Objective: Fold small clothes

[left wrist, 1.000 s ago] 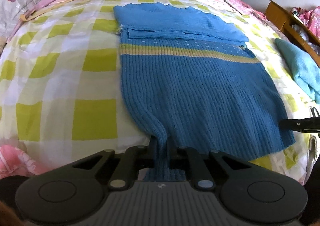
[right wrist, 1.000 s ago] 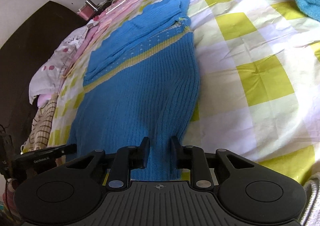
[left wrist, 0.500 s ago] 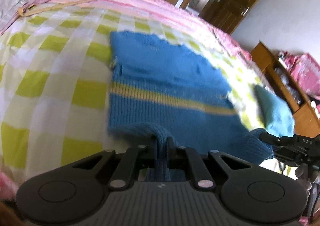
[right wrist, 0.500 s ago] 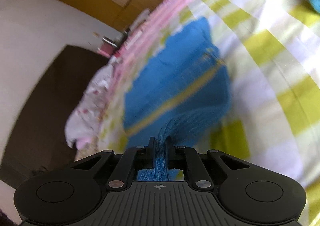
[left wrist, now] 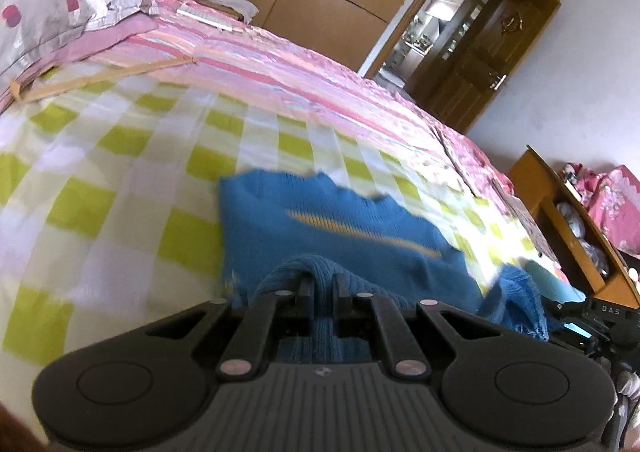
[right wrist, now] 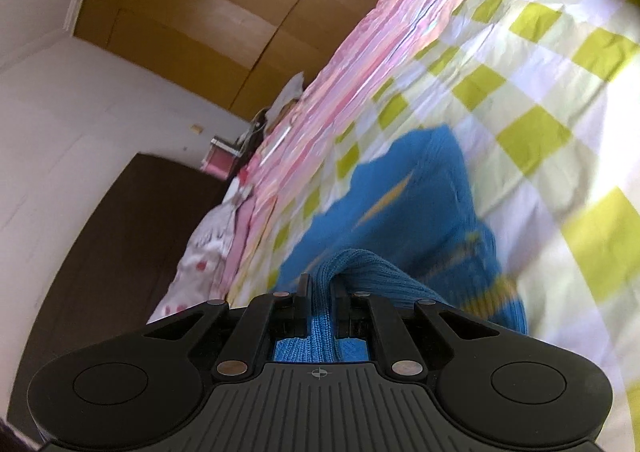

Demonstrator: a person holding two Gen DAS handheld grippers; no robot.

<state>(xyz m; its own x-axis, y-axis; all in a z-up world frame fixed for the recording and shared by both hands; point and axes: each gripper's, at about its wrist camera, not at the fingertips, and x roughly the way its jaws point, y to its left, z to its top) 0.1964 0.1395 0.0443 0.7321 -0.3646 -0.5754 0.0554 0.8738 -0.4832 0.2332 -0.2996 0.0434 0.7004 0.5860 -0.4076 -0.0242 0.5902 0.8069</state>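
we've got both grippers pinched tight right now. left gripper [left wrist: 323, 286] has its fingers [left wrist: 306, 288] clamped on a fold of the blue sweater [left wrist: 340, 244], right gripper [right wrist: 320, 286] same deal, both angled downward, the two held side by side.

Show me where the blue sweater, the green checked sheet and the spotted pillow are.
blue sweater [left wrist: 352, 248]: left wrist view, flat knit body.
green checked sheet [left wrist: 120, 180]: left wrist view, bare part.
spotted pillow [left wrist: 52, 0]: left wrist view, top face.
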